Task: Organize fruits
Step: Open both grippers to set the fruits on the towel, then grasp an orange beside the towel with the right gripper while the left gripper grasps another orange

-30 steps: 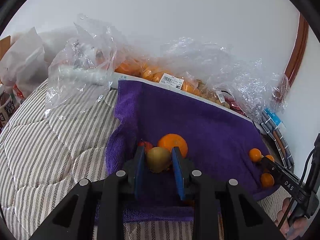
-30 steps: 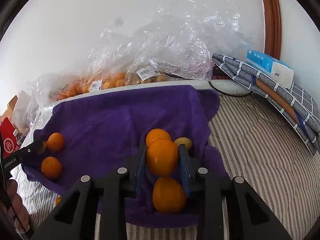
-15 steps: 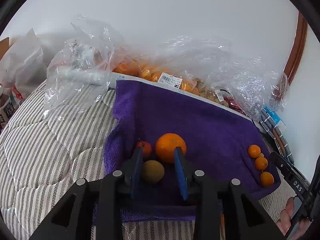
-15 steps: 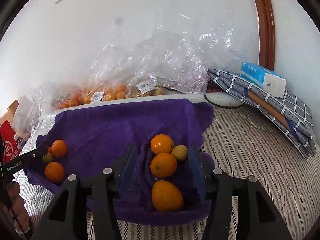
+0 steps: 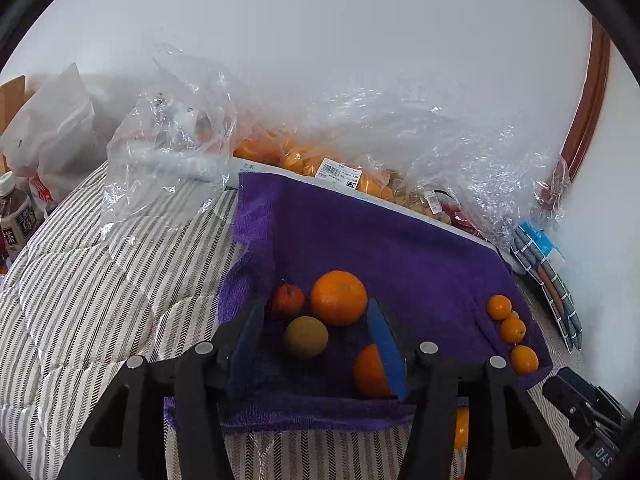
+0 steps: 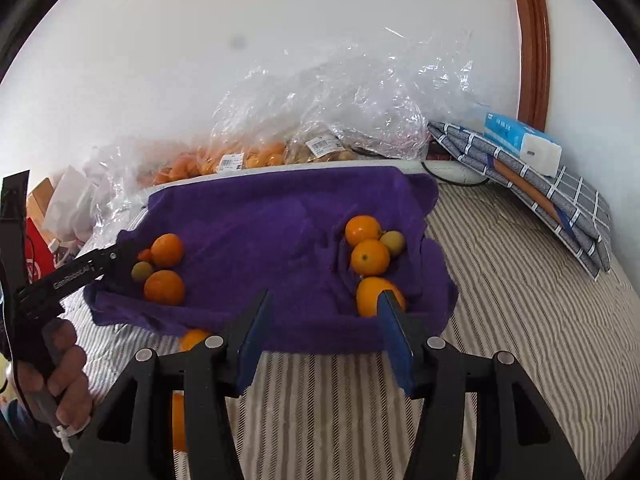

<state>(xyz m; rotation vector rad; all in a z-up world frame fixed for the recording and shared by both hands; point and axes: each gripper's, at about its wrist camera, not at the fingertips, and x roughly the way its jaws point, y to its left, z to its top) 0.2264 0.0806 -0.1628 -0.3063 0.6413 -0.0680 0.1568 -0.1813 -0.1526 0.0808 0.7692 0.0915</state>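
On the purple towel (image 5: 400, 248), a brown-green fruit (image 5: 306, 337) lies between the fingers of my left gripper (image 5: 315, 312). Its jaws are opening and neither pad touches the fruit. A big orange (image 5: 338, 298) and a small red fruit (image 5: 289, 300) sit just beyond, and another orange (image 5: 370, 372) is half hidden by the right finger. My right gripper (image 6: 325, 298) is open and holds nothing, above the towel's (image 6: 260, 220) front edge. Ahead to its right lie three oranges (image 6: 370, 257) and a yellow fruit (image 6: 394, 242).
Clear plastic bags of fruit (image 5: 300, 156) line the white wall behind the towel. A folded checked cloth (image 6: 560, 200) with a tissue pack (image 6: 520, 142) lies at the right. Two oranges (image 6: 192, 338) rest on the striped bedding off the towel. Bottles (image 5: 16, 220) stand at the far left.
The left jaws spread and let go of the brown-green fruit, which now rests on the towel. The right gripper released its orange and drew back to the towel's front edge.
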